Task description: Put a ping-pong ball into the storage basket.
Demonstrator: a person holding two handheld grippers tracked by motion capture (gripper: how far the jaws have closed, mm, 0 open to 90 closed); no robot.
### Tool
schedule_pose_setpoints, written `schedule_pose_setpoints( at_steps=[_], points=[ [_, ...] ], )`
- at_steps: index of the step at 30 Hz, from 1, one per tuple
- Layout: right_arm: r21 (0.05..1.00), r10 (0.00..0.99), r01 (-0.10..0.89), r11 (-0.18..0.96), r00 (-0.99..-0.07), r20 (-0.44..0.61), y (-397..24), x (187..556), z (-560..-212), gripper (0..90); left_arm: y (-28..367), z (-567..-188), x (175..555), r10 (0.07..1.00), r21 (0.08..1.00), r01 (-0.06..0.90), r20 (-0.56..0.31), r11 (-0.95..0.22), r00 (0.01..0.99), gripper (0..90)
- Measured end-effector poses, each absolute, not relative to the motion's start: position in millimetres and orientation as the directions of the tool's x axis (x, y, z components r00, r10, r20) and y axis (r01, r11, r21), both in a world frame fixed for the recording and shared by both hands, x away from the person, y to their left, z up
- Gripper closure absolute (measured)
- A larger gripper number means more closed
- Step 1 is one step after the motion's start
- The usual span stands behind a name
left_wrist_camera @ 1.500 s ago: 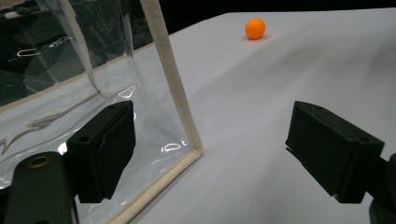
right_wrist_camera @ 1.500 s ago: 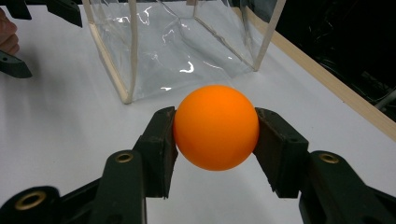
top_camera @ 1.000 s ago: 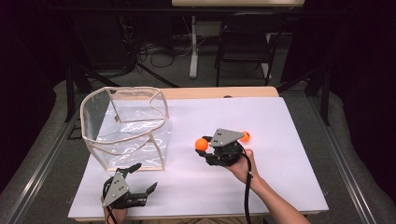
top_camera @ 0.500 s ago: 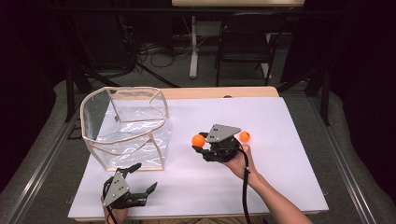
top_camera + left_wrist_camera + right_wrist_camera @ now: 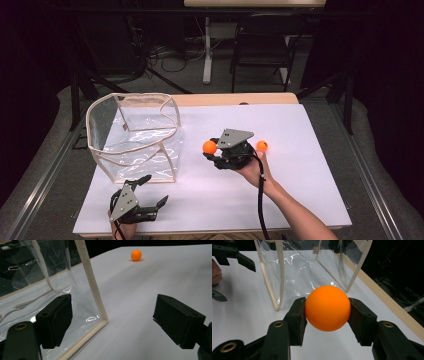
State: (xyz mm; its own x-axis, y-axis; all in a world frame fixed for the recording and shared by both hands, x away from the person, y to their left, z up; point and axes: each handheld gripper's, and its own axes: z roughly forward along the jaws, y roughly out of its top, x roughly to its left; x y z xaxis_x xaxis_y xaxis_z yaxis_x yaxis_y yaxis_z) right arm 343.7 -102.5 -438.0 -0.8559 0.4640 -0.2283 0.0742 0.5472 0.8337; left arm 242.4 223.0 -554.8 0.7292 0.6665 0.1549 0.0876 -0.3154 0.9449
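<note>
My right gripper [image 5: 213, 151] is shut on an orange ball [image 5: 209, 146], held just above the white table right of the bag. Seen along that gripper's jaws, the ball [image 5: 327, 308] sits squeezed between both pads, with the bag [image 5: 312, 267] straight ahead. A second orange ball [image 5: 262, 146] lies on the table behind the right hand, and it also lies far off [image 5: 136, 255] in the left gripper view. A clear plastic bag [image 5: 131, 134] with cream trim stands open at the left. My left gripper [image 5: 151, 192] rests open near the front edge, its jaws either side of the bag's near corner [image 5: 102, 320].
The white table top [image 5: 300, 190] has free room at the right and front right. A wooden edge [image 5: 240, 99] runs along the back. Chair legs and cables stand on the dark floor beyond. The left gripper [image 5: 235, 256] is at the upper left of the right gripper view.
My right gripper has carried the held ball slightly left and away from me, toward the bag. The left gripper and the loose ball have stayed put.
</note>
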Motion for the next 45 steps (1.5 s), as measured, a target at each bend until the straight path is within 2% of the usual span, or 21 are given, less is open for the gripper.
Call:
schedule_pose_setpoints(
  at_steps=[45],
  points=[
    [0.802, 0.431, 0.057, 0.594, -0.865, -0.258, -82, 361, -415, 50.6, 223, -555, 242, 0.665, 0.946, 0.086, 0.153, -0.312, 0.731, 15.7]
  ],
)
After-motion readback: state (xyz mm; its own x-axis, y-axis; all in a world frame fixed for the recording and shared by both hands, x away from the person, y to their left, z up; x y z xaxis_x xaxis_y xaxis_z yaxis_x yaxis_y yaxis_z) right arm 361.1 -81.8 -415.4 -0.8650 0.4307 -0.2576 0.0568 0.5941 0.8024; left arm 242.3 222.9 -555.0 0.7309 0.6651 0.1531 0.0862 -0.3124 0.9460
